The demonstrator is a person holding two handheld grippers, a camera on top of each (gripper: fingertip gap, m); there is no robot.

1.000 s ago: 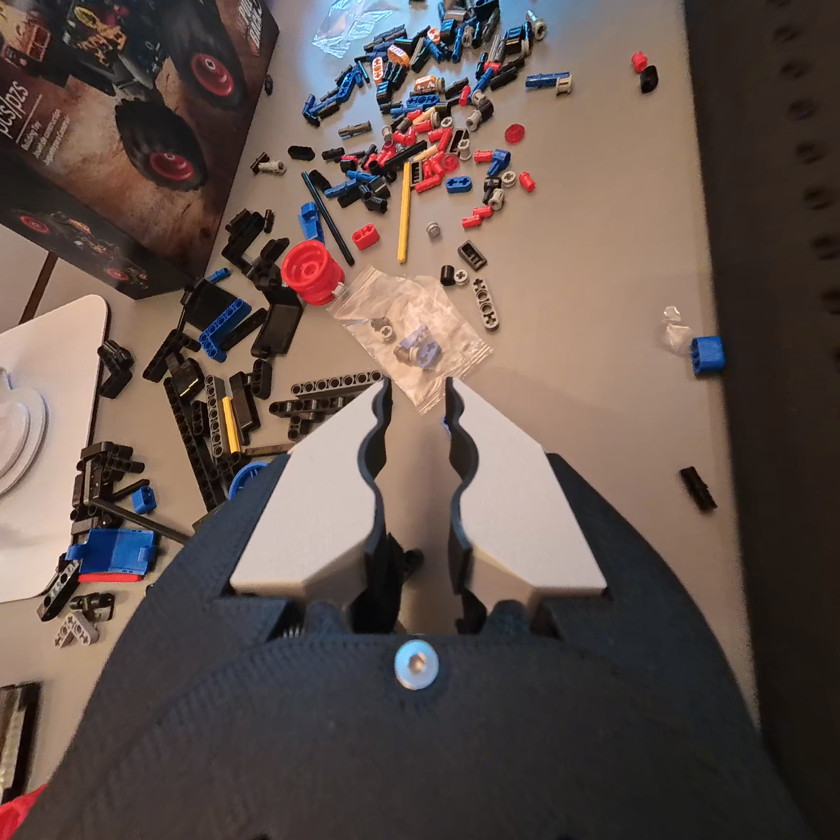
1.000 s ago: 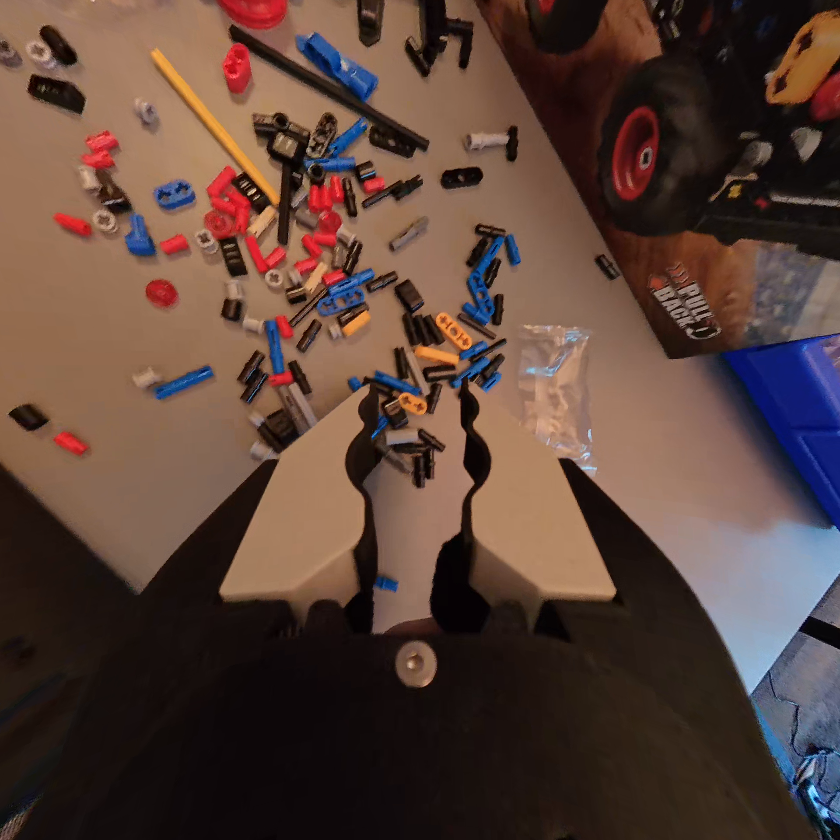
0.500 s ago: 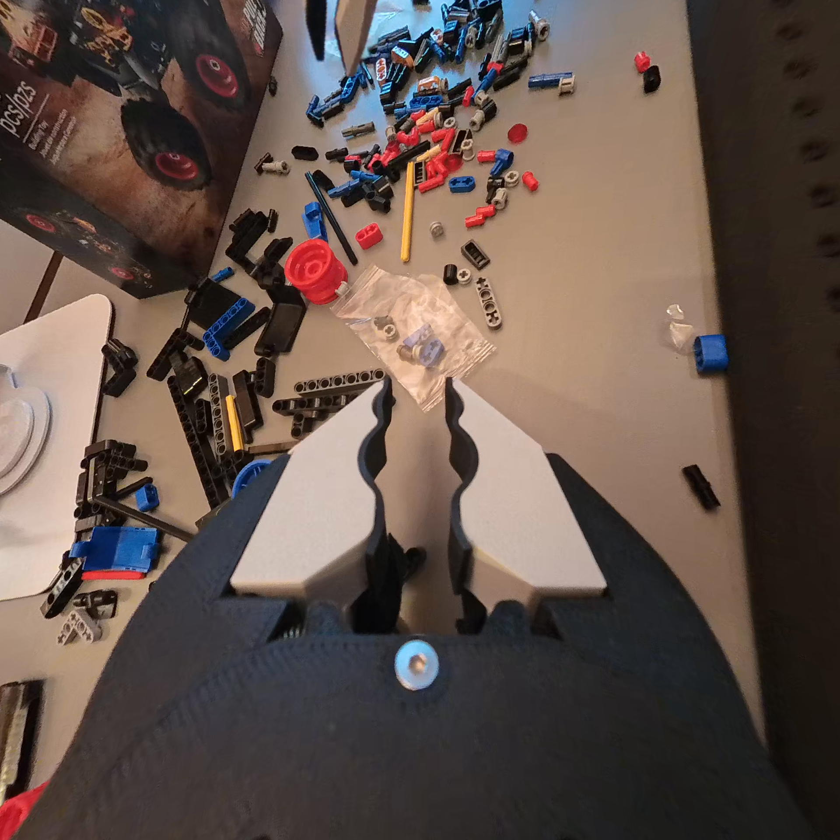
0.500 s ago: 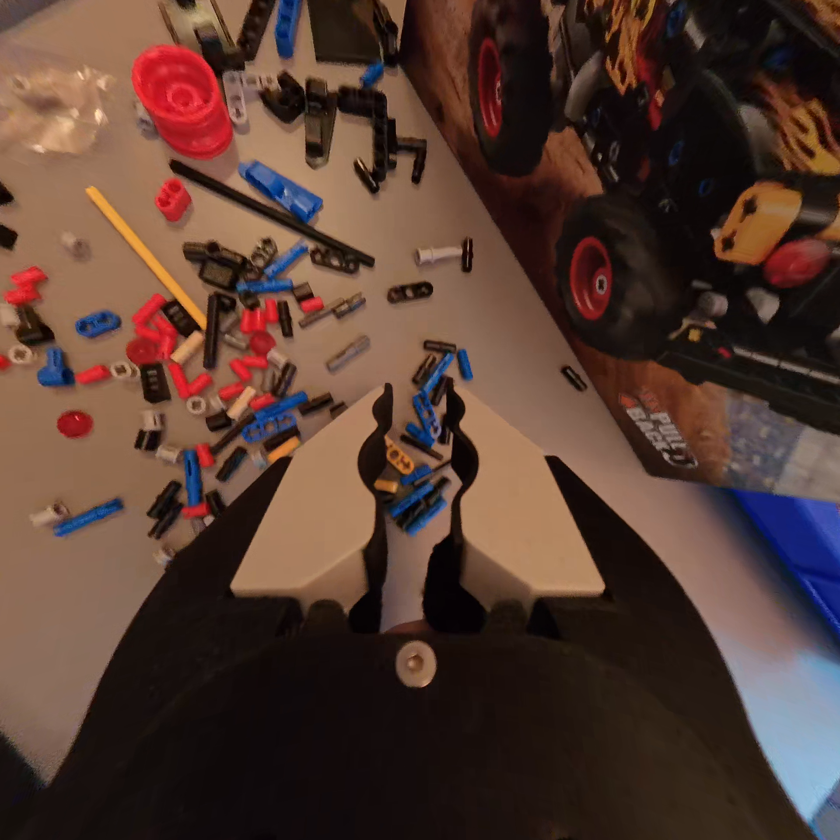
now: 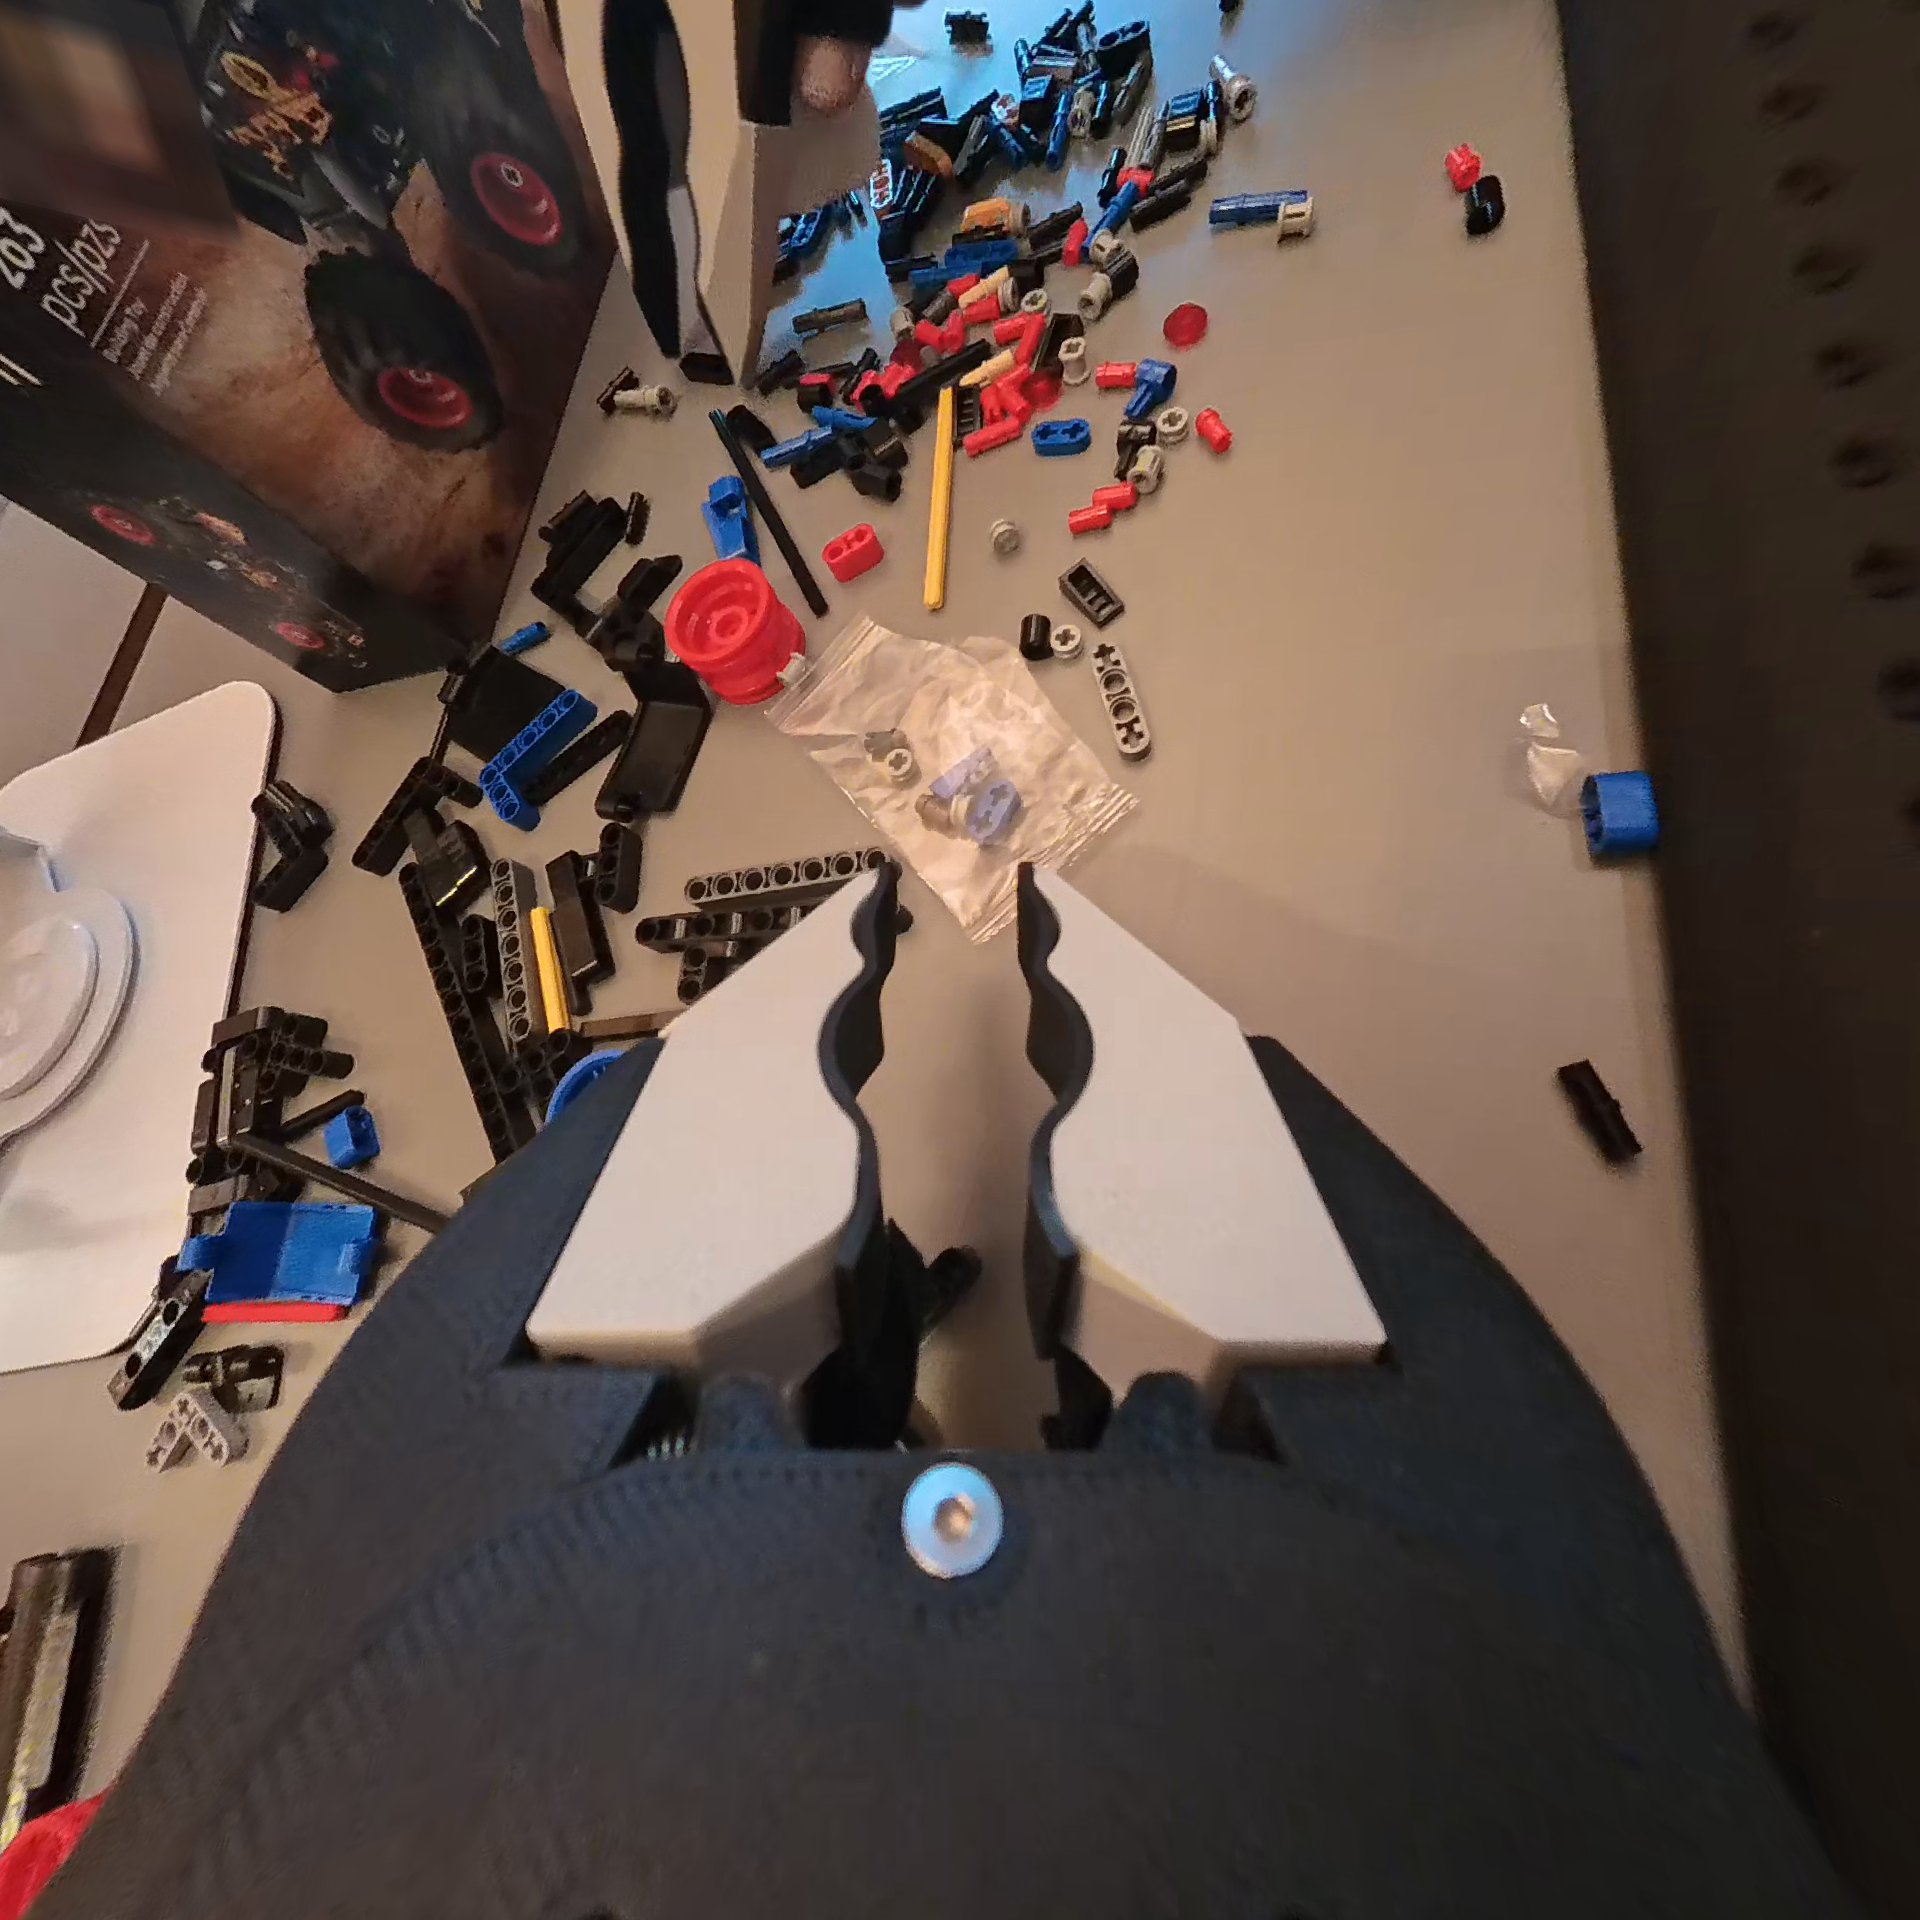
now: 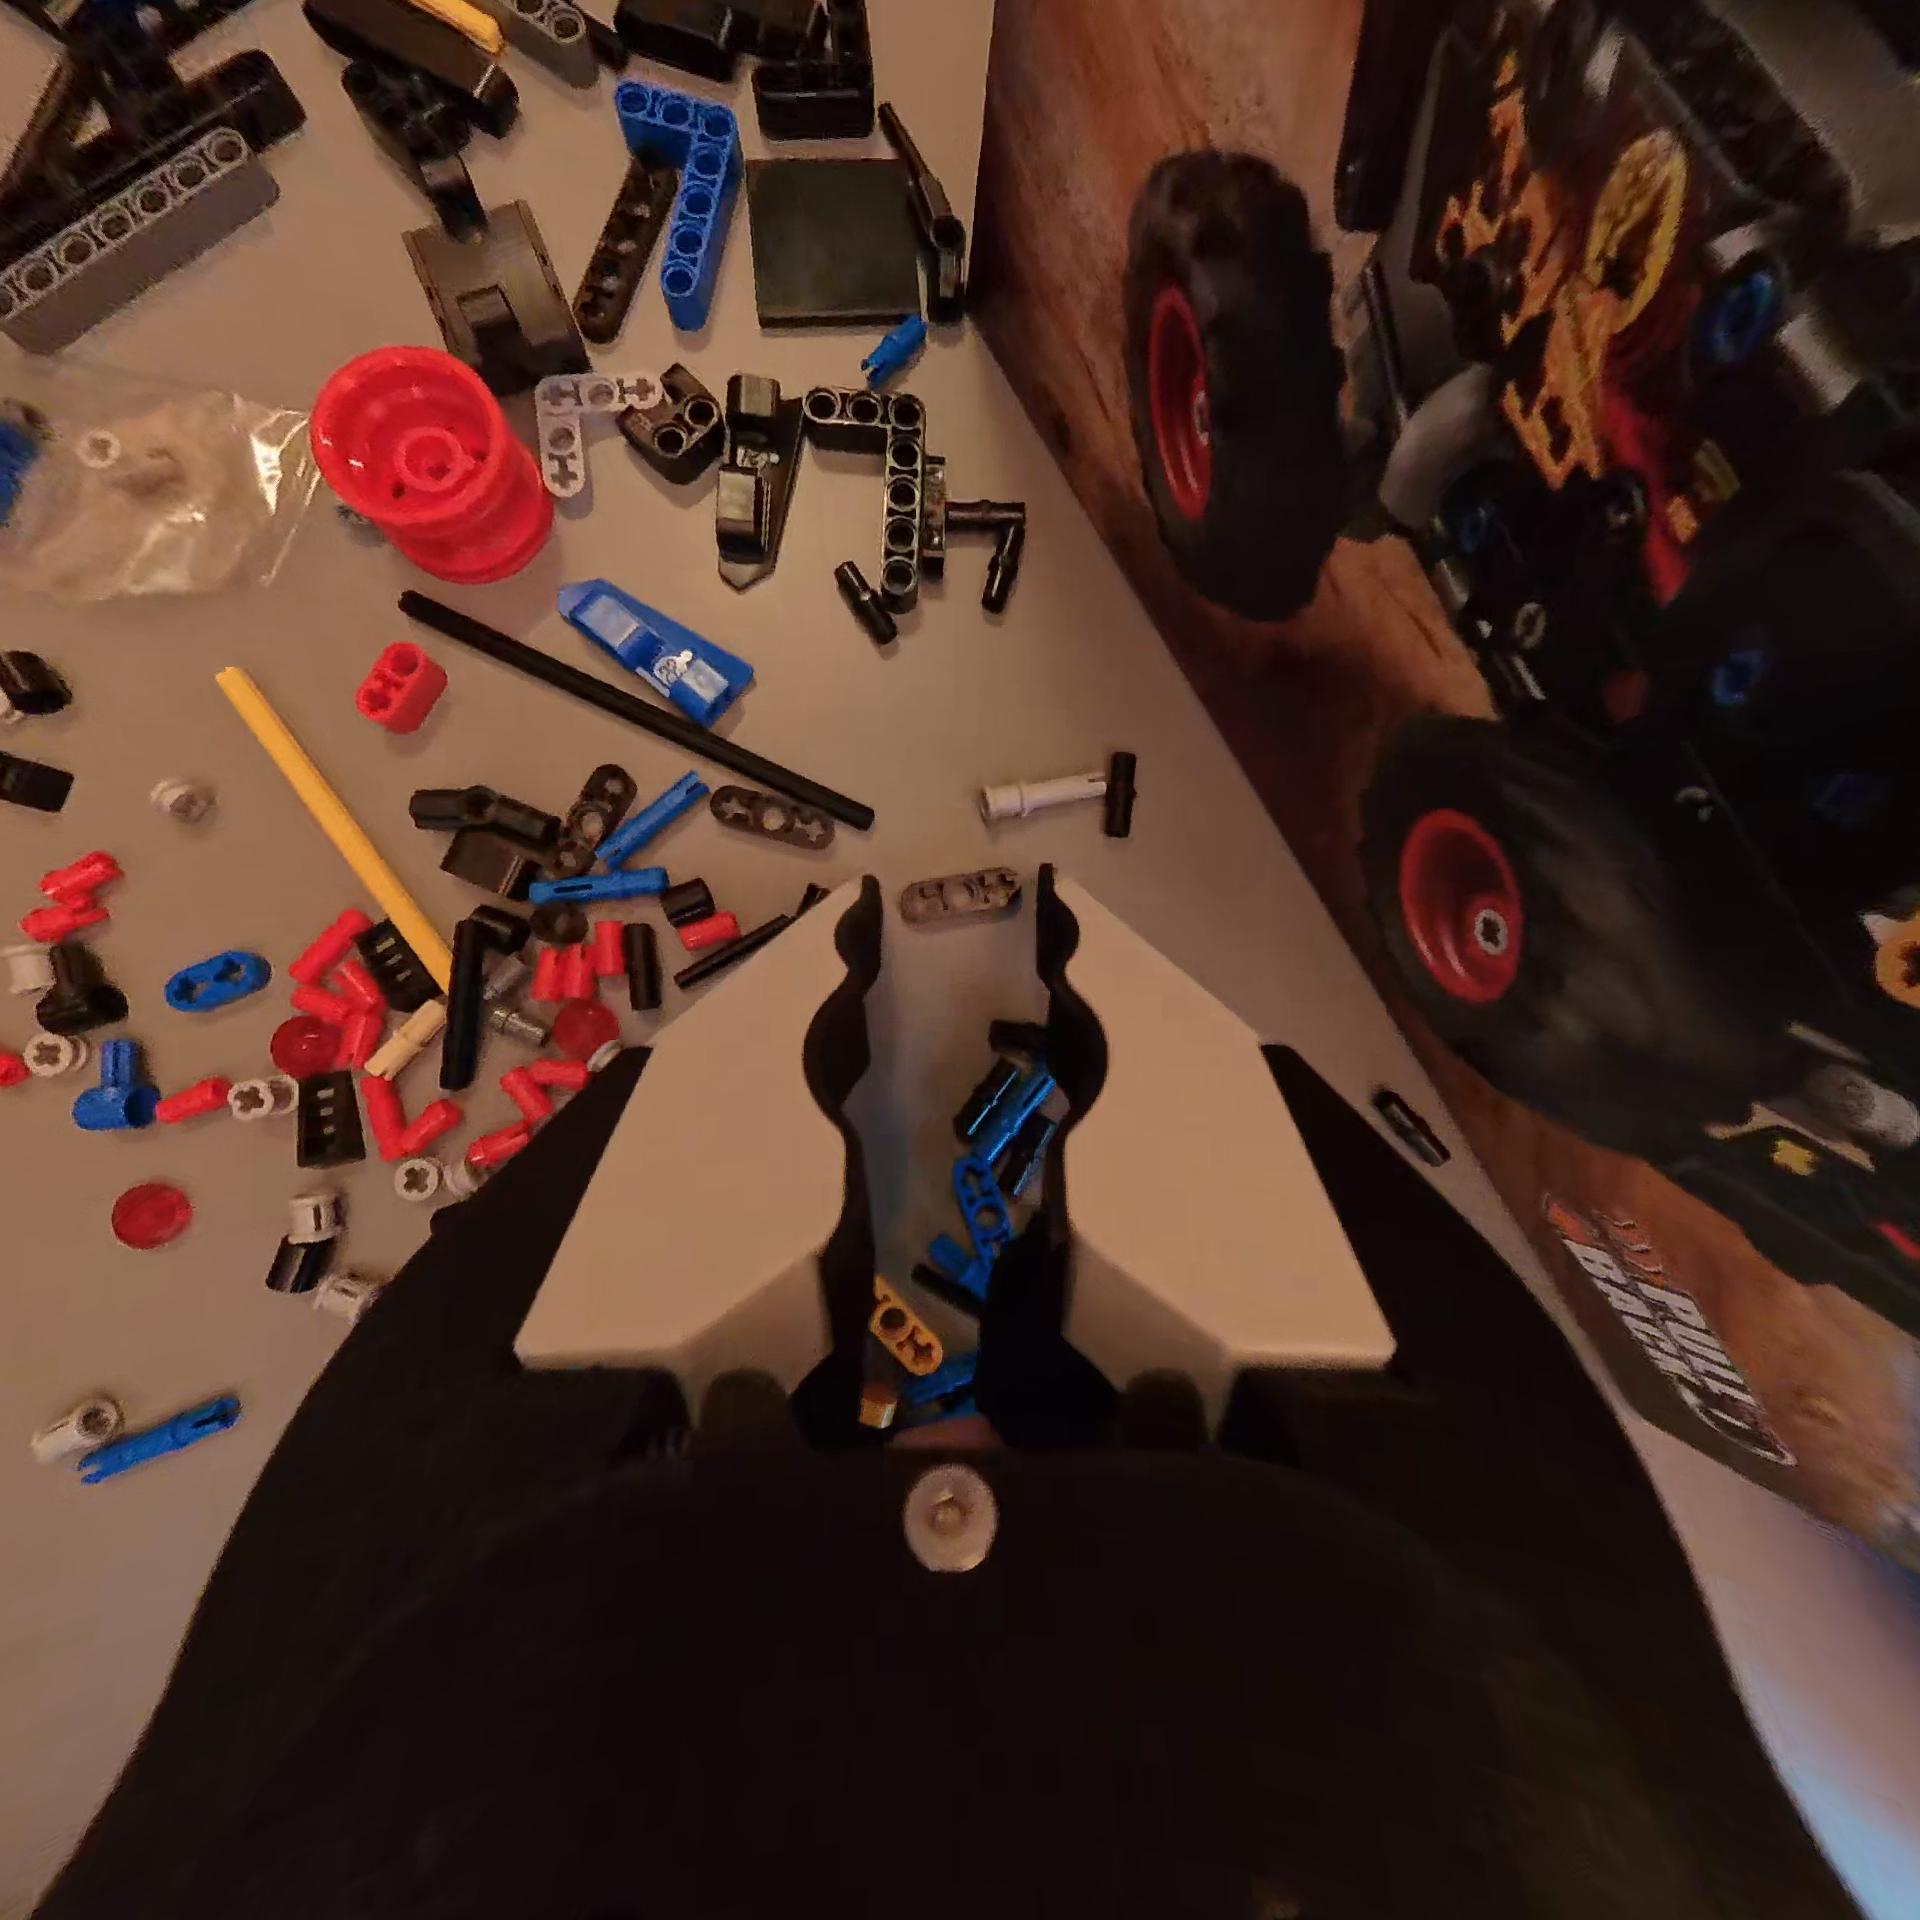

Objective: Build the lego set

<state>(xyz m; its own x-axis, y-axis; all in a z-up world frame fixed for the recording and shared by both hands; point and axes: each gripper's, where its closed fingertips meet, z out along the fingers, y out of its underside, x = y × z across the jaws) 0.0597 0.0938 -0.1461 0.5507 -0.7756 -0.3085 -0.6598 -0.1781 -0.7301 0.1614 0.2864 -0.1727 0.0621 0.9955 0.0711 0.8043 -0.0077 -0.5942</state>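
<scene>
Hand-held gripper right (image 6: 954,883) part open, empty, low over small grey beam (image 6: 958,896) | left (image 5: 954,881) part open, empty | risk: I nudge neighbouring pins (image 6: 1003,1117), beam slides off the bench (image 6: 935,707).

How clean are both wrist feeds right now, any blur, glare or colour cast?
Left wrist view: pieces sharp, the other gripper at top smeared, bluish glare on the table beside it. Right wrist view: warm and dim, set box blurred, red wheel hub crisp; both edges fisheye-bent.
</scene>
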